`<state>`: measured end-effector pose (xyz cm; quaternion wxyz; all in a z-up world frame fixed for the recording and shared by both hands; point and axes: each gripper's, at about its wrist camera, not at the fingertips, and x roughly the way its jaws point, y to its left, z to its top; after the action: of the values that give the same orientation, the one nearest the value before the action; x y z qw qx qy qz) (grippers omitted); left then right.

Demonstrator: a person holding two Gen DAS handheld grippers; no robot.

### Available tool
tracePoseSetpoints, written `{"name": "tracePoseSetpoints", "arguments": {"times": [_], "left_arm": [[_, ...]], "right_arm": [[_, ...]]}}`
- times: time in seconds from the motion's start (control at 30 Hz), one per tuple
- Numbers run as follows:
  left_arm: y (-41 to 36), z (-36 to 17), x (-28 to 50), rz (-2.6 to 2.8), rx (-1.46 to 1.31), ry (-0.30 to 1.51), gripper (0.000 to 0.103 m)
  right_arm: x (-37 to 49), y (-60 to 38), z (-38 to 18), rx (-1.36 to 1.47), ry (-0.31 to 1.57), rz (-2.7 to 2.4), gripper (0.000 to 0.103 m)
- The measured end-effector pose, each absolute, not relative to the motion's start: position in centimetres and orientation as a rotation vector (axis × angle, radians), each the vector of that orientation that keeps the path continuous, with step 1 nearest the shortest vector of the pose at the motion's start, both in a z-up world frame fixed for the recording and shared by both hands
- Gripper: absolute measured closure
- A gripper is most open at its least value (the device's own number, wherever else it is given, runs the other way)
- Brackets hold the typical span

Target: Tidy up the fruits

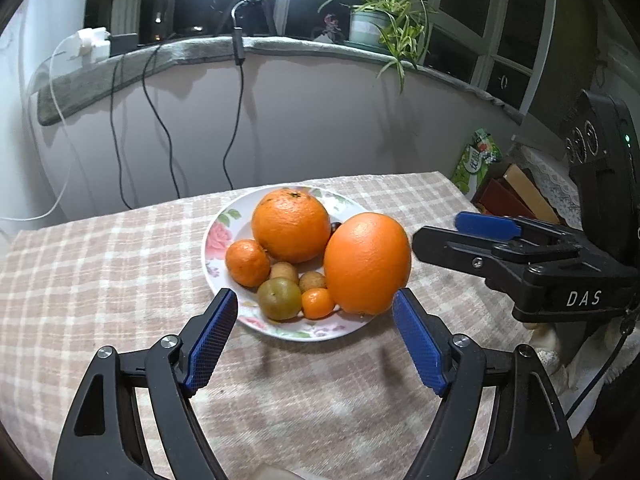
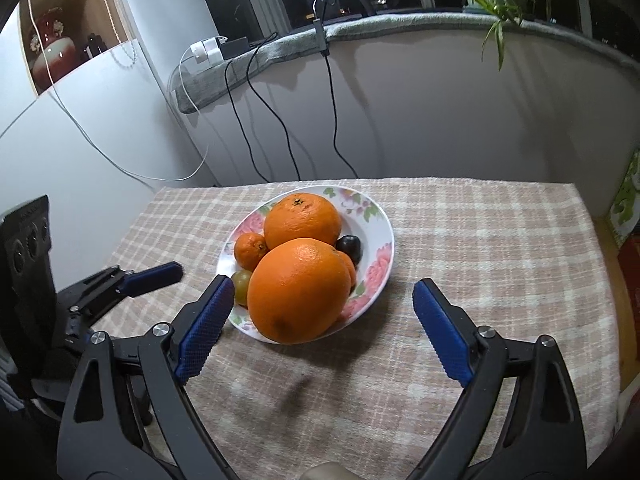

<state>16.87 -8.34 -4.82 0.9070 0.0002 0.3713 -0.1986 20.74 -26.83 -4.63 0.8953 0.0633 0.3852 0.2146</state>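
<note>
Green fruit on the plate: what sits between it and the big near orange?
A tiny orange citrus sits between the green fruit and the near orange, seen in the left wrist view.

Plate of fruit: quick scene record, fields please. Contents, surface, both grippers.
plate: floral plate on checked tablecloth
large fruit: two oranges, far one, near one at the plate's edge
small fruit: mandarin, green fruit, small orange fruit, dark fruit
left gripper: open, empty, short of the plate
right gripper: open, empty
</note>
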Motion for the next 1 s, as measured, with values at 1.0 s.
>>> {"name": "tracePoseSetpoints", "arguments": {"times": [1.0], "left_arm": [[-4.9, -1.8, 11.5, -0.285, -0.045, 0.648, 0.018]], "right_arm": [[11.5, -27.0, -3.3, 0.022, 0.613, 0.285, 0.0]]}}
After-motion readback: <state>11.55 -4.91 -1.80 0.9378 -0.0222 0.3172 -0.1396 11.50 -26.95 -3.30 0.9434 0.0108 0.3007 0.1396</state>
